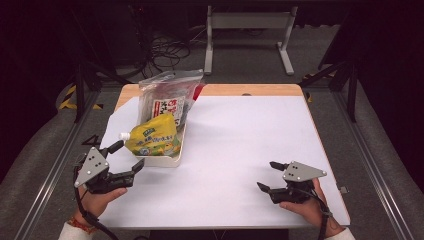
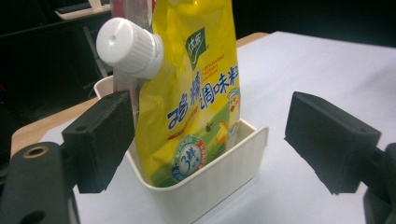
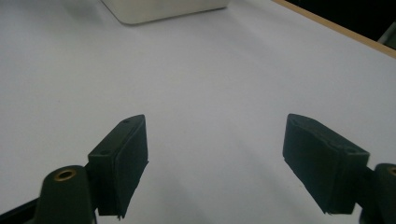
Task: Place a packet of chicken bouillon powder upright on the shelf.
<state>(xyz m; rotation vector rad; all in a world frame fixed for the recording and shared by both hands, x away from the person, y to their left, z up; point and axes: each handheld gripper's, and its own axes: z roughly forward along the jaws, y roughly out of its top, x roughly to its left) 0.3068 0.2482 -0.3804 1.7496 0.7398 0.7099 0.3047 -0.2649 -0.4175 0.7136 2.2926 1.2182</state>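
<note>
A yellow spouted pouch (image 1: 152, 137) with a white screw cap (image 1: 123, 135) stands in a cream tray (image 1: 165, 161) at the table's left. Behind it leans a clear bag with a red and white label (image 1: 167, 100). My left gripper (image 1: 129, 156) is open, its jaws on either side of the tray's near corner; the left gripper view has the pouch (image 2: 196, 88) and the tray (image 2: 219, 179) between the jaws, a short way off. My right gripper (image 1: 270, 176) is open over the white sheet at the front right, with nothing between its jaws (image 3: 212, 163).
A white sheet (image 1: 240, 140) covers most of the wooden table (image 1: 250, 90). A white frame (image 1: 247, 22) and cables lie on the floor beyond. Dark rails run along both sides of the table.
</note>
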